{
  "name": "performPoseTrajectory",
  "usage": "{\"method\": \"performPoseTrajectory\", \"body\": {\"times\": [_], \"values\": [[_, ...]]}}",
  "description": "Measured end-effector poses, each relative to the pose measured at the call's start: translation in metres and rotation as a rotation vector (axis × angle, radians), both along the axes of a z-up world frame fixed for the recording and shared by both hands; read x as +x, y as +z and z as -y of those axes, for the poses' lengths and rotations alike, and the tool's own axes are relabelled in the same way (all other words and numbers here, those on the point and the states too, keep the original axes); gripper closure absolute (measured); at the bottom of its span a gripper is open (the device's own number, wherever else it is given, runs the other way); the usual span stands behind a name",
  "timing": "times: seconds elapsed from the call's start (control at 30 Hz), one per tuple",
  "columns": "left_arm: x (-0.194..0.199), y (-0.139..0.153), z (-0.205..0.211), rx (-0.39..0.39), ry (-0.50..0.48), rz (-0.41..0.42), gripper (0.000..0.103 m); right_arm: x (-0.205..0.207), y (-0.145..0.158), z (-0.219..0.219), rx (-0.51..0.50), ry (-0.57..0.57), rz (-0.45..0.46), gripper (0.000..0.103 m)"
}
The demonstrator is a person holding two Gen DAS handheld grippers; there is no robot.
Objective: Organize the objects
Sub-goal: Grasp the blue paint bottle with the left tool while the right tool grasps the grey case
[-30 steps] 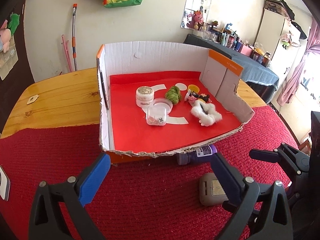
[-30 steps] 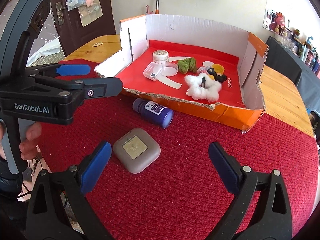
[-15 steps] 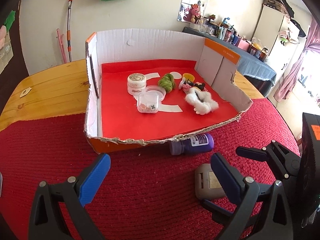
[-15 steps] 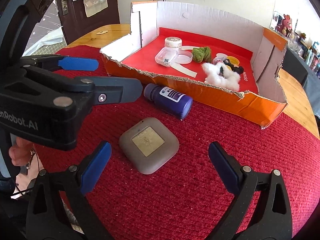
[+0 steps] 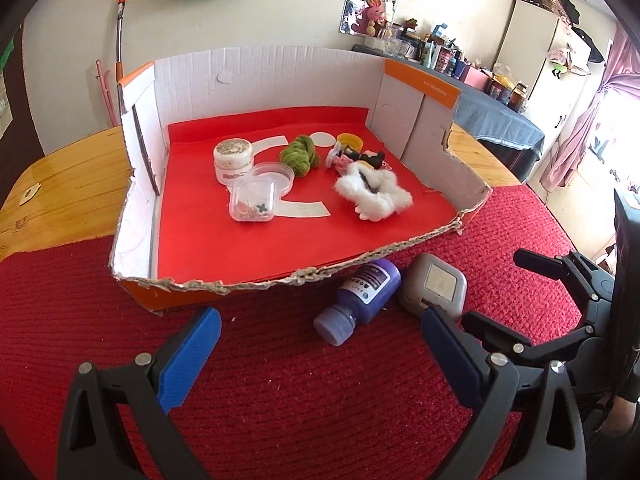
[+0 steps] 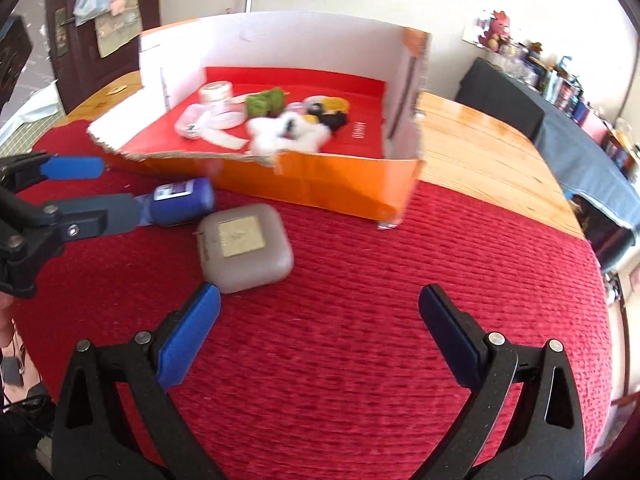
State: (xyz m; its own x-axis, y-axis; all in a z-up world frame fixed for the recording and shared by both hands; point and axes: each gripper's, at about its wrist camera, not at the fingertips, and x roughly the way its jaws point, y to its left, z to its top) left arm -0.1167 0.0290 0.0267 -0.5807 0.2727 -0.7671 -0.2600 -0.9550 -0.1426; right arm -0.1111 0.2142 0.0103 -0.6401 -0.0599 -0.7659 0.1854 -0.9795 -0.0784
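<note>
A purple bottle (image 5: 362, 297) lies on its side on the red mat, just in front of the cardboard box (image 5: 180, 292); it also shows in the right wrist view (image 6: 182, 202). A grey square case (image 5: 434, 285) lies beside it, also seen in the right wrist view (image 6: 244, 248). My left gripper (image 5: 316, 354) is open and empty, just short of the bottle. My right gripper (image 6: 320, 330) is open and empty, its left finger close to the case. The box holds a white jar (image 5: 233, 160), a clear container (image 5: 253, 200), a green tuft (image 5: 299, 156) and white fluff (image 5: 374, 194).
The red mat (image 6: 380, 300) covers the near half of a wooden table (image 6: 480, 152). The box has tall white walls at the back and sides and a low torn front edge. A dark cluttered counter (image 5: 500, 116) stands behind at the right.
Both grippers have moved in towards the bottle and the case, which now lie closer in both views. The right wrist view has swung to the right. Both grippers stay open.
</note>
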Motion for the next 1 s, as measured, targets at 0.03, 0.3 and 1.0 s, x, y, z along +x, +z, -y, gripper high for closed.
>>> {"method": "performPoseTrajectory", "body": {"times": [0.03,0.3,1.0], "values": [[-0.001,-0.001,-0.002,-0.006,-0.002,0.0,0.001,0.0,0.001,-0.004,-0.015,-0.008,0.0,0.002],[-0.007,-0.005,-0.002,-0.051,-0.013,-0.014,0.002,-0.005,0.003,0.01,-0.037,0.107,0.007,0.002],[0.002,-0.014,-0.014,-0.051,-0.175,-0.025,0.072,-0.013,-0.006,0.034,-0.057,0.238,0.029,0.048]]}}
